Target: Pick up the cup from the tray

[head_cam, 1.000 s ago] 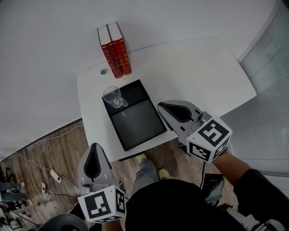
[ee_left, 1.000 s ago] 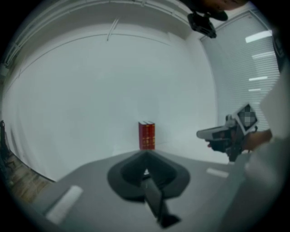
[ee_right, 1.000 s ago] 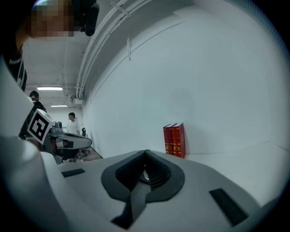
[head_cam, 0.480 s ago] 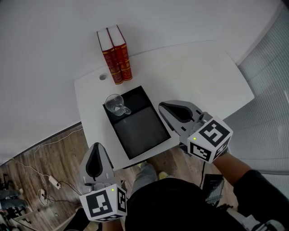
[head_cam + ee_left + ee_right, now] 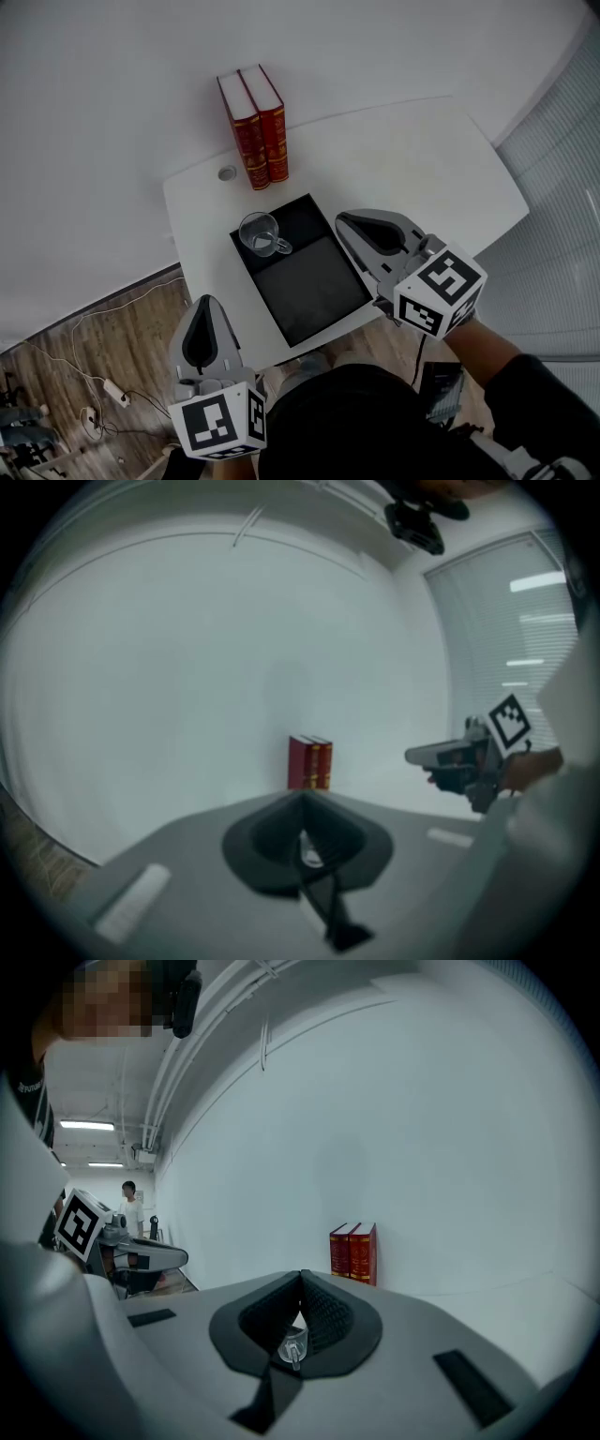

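A white, round-cornered bench stood against the far wall, with wooden floor showing off its near left side. On it lay a black rectangular tray, long side running from near right to far left. Two red hardback books stood upright just beyond the tray's far end. The right tongs hung just right of the tray over the bench, pressed together and holding nothing. The left tongs were off the bench's near left edge, over the floor, also pressed together and empty. The clear glass cup with a handle sat upright in the tray's far left corner, handle turned toward the near right, untouched

The reach looked barely begun. The right tongs seemed the better placed: they would need spreading before arrival, then a level approach across the tray so the pads close on the cup's wall or handle. Glass is slick, so a square, firm pinch and a straight lift clear of the tray's rim would suit
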`<state>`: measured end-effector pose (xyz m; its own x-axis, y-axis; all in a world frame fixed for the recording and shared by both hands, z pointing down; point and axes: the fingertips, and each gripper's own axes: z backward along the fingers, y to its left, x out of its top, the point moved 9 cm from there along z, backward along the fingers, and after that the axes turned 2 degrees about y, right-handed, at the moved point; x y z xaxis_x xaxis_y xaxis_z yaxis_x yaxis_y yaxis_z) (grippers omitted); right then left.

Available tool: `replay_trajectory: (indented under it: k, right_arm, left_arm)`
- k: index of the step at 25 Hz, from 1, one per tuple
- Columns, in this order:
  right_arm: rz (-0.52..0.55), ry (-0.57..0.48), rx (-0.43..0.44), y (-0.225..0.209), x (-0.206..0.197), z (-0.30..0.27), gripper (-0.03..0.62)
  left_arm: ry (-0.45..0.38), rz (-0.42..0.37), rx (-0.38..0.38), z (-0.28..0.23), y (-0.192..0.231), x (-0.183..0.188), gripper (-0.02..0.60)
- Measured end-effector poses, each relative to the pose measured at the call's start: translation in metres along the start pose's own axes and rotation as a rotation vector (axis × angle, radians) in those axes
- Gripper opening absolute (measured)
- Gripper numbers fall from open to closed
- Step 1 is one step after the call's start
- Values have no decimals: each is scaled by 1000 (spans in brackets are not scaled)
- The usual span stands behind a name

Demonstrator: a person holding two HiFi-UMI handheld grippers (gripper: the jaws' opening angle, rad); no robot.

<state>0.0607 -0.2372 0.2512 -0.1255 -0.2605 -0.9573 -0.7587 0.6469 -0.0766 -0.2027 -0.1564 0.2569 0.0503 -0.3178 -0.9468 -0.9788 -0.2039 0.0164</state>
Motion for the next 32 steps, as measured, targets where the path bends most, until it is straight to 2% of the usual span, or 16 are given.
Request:
replay_trajectory:
  k: [10,16,32]
  right_arm:
    - [19,-1,-24,11,5,-19,14]
    - [22,-5,-38,12,3,-18,14]
    - [10,6,-35,0,-4,-11,14]
  left_arm:
    - [-13,4,-10,-23,30,-8,3]
    - [-21,7,-58,-31,29,-14,3]
    - [-12,1,-91,-45,13,-19,3]
